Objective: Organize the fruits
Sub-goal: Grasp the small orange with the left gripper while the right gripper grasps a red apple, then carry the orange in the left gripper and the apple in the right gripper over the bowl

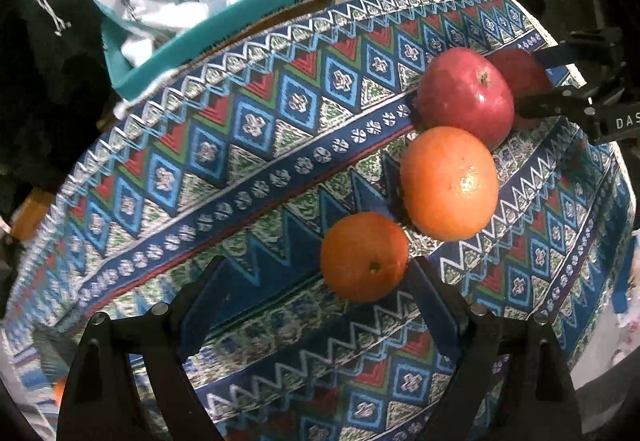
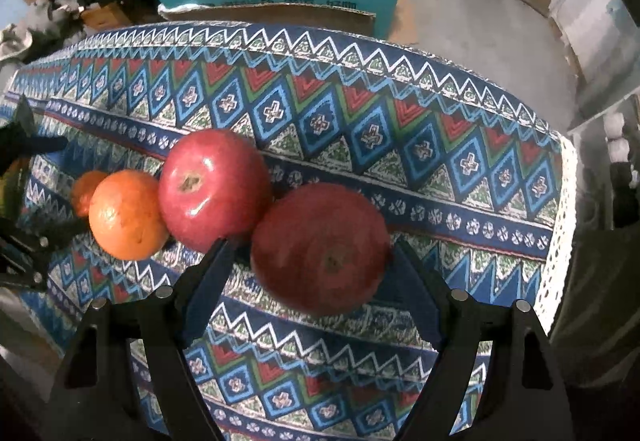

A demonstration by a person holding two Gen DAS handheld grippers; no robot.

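My right claw (image 2: 310,273) gapes around the end apple (image 2: 320,249), pads off it; my left claw (image 1: 316,293) spread beside the small orange (image 1: 364,256) on the patterned surface (image 1: 256,145)

Each gripper (image 1: 316,305) (image 2: 312,281) has black plastic arms, blue pads (image 1: 434,305) on the fingers, silver round screws, and white lettering "DAS".
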